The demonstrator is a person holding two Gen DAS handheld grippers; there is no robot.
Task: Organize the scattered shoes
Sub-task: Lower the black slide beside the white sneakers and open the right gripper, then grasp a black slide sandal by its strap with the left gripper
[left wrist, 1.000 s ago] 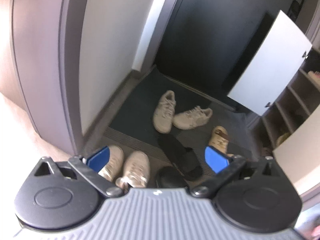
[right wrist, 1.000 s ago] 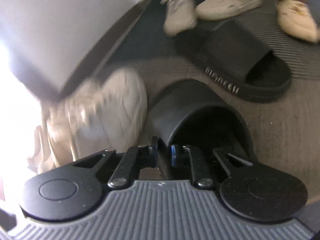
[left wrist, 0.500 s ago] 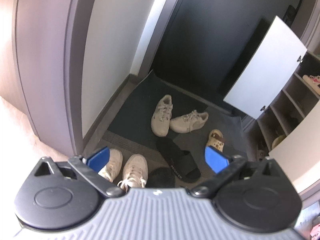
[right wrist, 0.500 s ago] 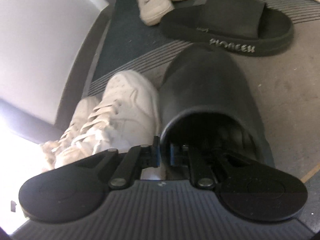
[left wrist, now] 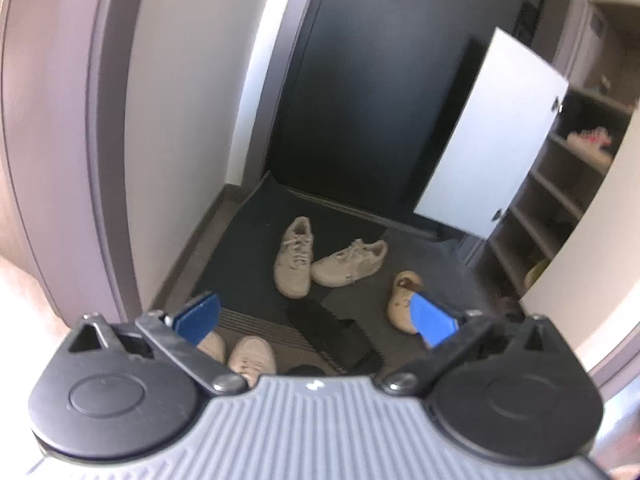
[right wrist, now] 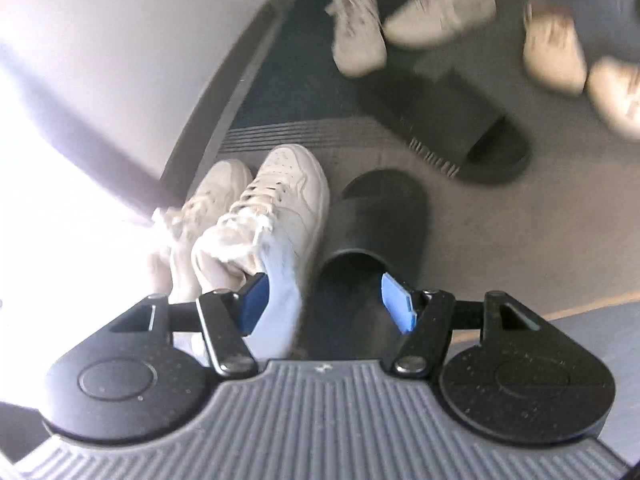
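- Your right gripper [right wrist: 326, 302] is spread wide and empty above the heel of the black rubber slide sandal [right wrist: 370, 228], which lies on the floor.
- At 10 o'clock, touching it, sits a white laced sneaker [right wrist: 272, 216].
- At 1 o'clock lies a second black slide [right wrist: 460, 128].
- Your left gripper [left wrist: 316, 316] is also spread and empty, high over the beige sneakers [left wrist: 294, 256] on the dark doormat [left wrist: 248, 240].

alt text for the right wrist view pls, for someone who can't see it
The right hand-held gripper hangs open just above a black slide sandal lying beside a pair of white sneakers on the entryway floor. Farther off, blurred, lie a second black slide, two more pale sneakers and beige clogs.
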